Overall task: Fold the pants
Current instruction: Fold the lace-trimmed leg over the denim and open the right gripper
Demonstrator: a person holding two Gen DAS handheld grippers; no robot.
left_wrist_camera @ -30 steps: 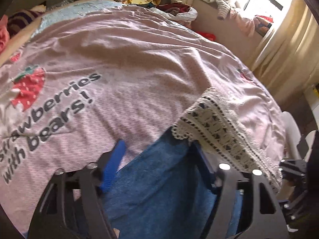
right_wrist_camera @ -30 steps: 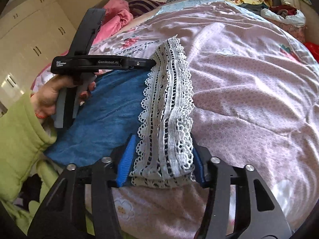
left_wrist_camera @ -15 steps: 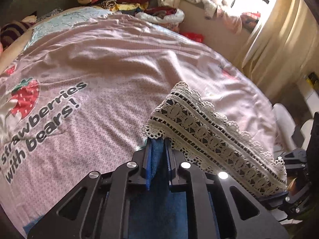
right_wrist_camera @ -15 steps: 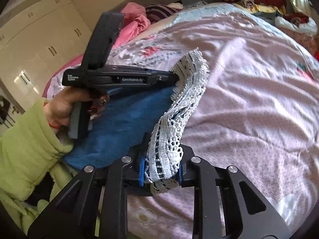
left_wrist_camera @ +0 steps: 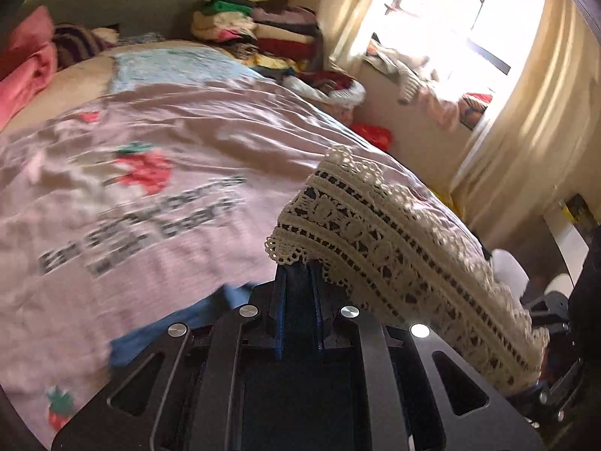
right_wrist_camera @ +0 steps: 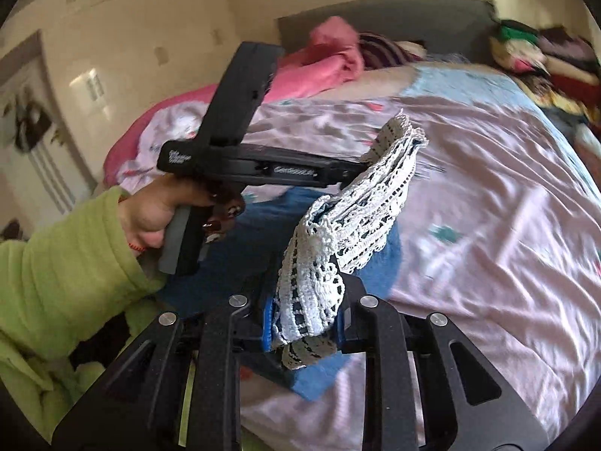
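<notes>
The blue pants (right_wrist_camera: 240,259) have a white lace hem (left_wrist_camera: 405,259) and hang above the pink bedspread (left_wrist_camera: 157,158). My left gripper (left_wrist_camera: 298,282) is shut on one end of the hem, blue cloth pinched between its fingers. My right gripper (right_wrist_camera: 306,312) is shut on the other end of the lace hem (right_wrist_camera: 360,218). The left gripper (right_wrist_camera: 353,169) also shows in the right wrist view, held by a hand in a green sleeve. The hem is stretched between the two grippers, lifted off the bed. The rest of the pants hangs below.
The bedspread (right_wrist_camera: 488,206) carries strawberry prints and lettering. A stack of folded clothes (left_wrist_camera: 263,34) stands at the head of the bed. Pink bedding (right_wrist_camera: 330,64) lies by the headboard. A window with curtains (left_wrist_camera: 469,37) is at the right, wardrobe doors (right_wrist_camera: 56,120) at the left.
Both grippers closed on the lace hem and lifted it off the bed. They have risen further in the last half second, and the pants now hang from them.
</notes>
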